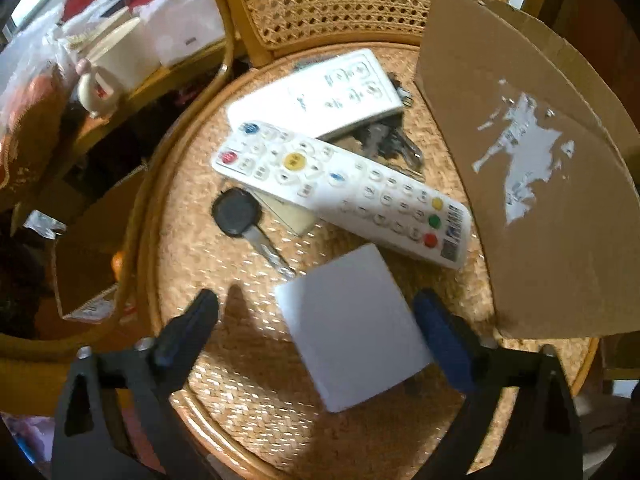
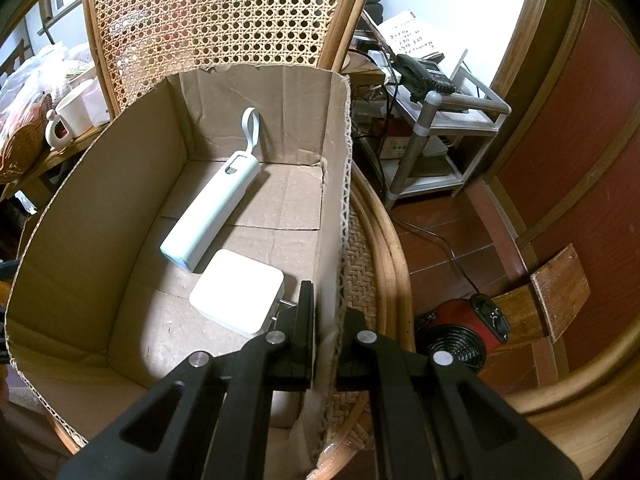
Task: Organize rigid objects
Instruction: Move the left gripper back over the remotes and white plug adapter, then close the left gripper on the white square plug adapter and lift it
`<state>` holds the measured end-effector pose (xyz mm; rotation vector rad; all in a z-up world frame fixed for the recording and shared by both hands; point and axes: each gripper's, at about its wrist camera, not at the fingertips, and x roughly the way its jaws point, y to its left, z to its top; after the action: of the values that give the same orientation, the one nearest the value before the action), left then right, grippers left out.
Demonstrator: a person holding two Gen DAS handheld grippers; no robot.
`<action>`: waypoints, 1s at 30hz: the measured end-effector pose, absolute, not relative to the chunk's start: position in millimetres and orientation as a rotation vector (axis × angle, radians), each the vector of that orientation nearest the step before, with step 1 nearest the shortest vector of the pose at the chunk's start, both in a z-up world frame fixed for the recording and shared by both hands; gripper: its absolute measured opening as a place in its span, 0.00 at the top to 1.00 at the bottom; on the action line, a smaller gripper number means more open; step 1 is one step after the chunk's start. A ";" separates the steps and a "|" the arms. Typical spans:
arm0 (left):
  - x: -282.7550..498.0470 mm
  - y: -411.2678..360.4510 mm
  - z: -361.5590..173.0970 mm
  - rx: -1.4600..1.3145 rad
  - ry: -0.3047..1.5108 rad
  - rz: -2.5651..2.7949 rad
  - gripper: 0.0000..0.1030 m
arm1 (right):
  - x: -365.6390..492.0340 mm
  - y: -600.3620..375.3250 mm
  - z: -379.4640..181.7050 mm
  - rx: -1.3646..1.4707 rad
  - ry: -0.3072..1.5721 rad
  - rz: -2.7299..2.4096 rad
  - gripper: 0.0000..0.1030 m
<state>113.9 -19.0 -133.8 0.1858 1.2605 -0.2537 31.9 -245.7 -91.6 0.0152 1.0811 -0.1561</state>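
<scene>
On the woven chair seat lies a flat white square object, between the fingers of my left gripper. That gripper is open: its left finger stands clear of the object and its right finger is at the object's edge. Beyond lie a white remote with coloured buttons, a second white remote, a black-headed key and a bunch of keys. My right gripper is shut on the right wall of the cardboard box. Inside the box lie a pale blue oblong device and a white charger.
The cardboard box fills the seat's right side. The cane chair back rises behind it. A cluttered side table with a white cup stands to the left. On the floor to the right are a small red fan and a shelf with a telephone.
</scene>
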 end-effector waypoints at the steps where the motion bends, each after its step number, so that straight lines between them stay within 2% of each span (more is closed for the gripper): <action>1: 113.4 -20.1 -135.2 0.180 1.274 -0.268 0.26 | 31.9 -245.7 -91.5 0.016 1.082 -0.156 0.93; 2: 111.9 -21.6 -134.7 0.187 1.266 -0.271 0.29 | 31.8 -245.4 -91.5 0.015 1.082 -0.155 0.93; 4: 107.0 -26.5 -132.8 0.197 1.253 -0.294 0.45 | 31.8 -245.7 -91.5 0.014 1.081 -0.156 0.93; 5: 105.1 -28.3 -131.8 0.206 1.250 -0.303 0.46 | 31.8 -245.8 -91.4 0.014 1.081 -0.155 0.93; 18: 90.9 -33.3 -117.6 0.271 1.185 -0.347 0.47 | 30.2 -245.6 -89.8 0.015 1.069 -0.162 0.93; 30: 90.5 -19.1 -61.9 0.173 1.028 -0.324 0.47 | 30.5 -248.6 -88.6 0.018 1.067 -0.161 0.93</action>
<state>90.5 -19.1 -61.9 0.1729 1.0277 -0.3239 30.5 -248.6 -88.6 0.0178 1.0670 -0.1608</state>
